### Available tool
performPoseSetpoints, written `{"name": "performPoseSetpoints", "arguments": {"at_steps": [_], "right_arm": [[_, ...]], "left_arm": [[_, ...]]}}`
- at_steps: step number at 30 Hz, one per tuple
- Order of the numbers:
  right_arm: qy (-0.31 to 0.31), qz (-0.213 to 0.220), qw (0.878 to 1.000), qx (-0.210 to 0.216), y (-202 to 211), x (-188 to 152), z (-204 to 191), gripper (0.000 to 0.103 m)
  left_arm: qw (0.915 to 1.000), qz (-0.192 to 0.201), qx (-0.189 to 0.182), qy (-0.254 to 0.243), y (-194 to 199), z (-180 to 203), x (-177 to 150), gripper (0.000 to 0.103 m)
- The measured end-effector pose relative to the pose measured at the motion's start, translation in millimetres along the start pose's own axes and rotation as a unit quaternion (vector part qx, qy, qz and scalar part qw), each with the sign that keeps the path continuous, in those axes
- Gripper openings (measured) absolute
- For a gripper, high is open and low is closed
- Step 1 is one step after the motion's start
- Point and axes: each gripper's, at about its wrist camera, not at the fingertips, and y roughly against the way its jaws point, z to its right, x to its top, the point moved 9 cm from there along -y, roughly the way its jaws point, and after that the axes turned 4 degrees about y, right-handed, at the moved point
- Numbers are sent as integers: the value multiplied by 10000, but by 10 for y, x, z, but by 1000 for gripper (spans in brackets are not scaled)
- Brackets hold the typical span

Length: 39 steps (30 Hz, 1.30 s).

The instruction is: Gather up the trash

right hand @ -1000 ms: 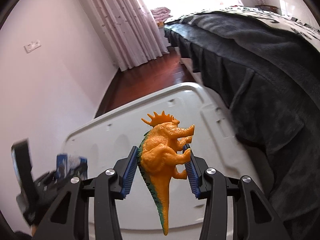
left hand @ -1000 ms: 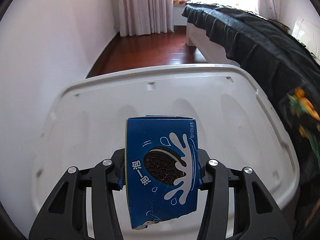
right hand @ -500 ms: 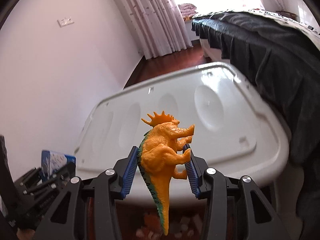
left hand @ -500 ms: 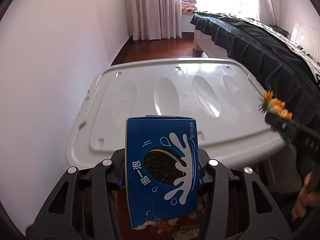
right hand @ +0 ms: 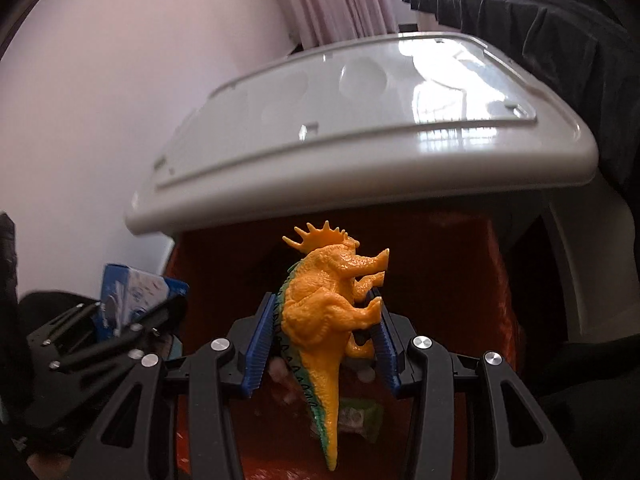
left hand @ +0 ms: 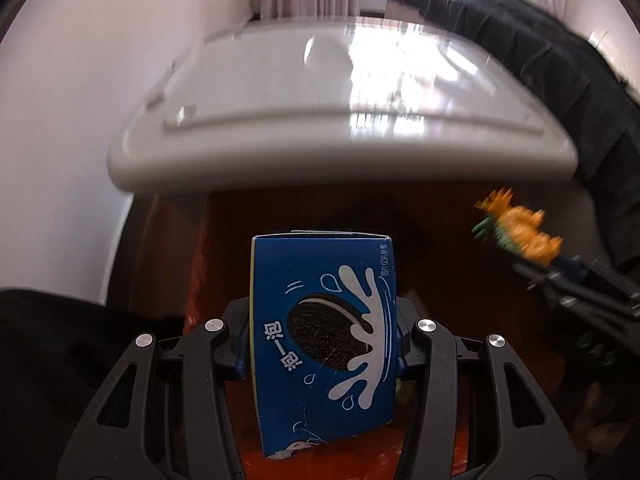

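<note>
My left gripper (left hand: 322,344) is shut on a blue Oreo cookie box (left hand: 324,340), held upright. My right gripper (right hand: 320,336) is shut on an orange toy dinosaur (right hand: 332,312) with a green back, tail down. Both hang in front of an open bin with a white lid (left hand: 340,120) raised above a red-orange liner (right hand: 440,280). The dinosaur also shows blurred at the right of the left wrist view (left hand: 516,232). The box and left gripper show at the lower left of the right wrist view (right hand: 132,300). Some scraps (right hand: 360,416) lie inside the bin below the dinosaur.
A bed with a dark blanket (right hand: 540,28) stands to the right of the bin. A white wall (left hand: 80,120) is on the left. Pink curtains (right hand: 332,0) hang at the back.
Both grippers have dropped from above the lid to below its front edge. The lid now stands raised and the red-orange inside of the bin shows. Both holds are unchanged.
</note>
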Motion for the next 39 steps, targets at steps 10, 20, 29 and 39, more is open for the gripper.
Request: {"name": "performPoseSetpoints", "arguments": {"at_steps": [10,20,29,39], "right_arm": [[-65,-976,9939,-515,-447,-289,210,78],[-393,-483,9939,-911,-223,-222,452,82],[-250,674,9794,-1886,208,120,577,98],[-157,922,9774,-1896,306,169,531,98]], "left_arm": [[9950,-980,22,184,-582,-152,-287,87],[9971,-645,395,119,-518,-267,-201,87],[9954,918,264,22,162,-232,257,90],[9936,1115,-68,163,368,-233,475,93]]}}
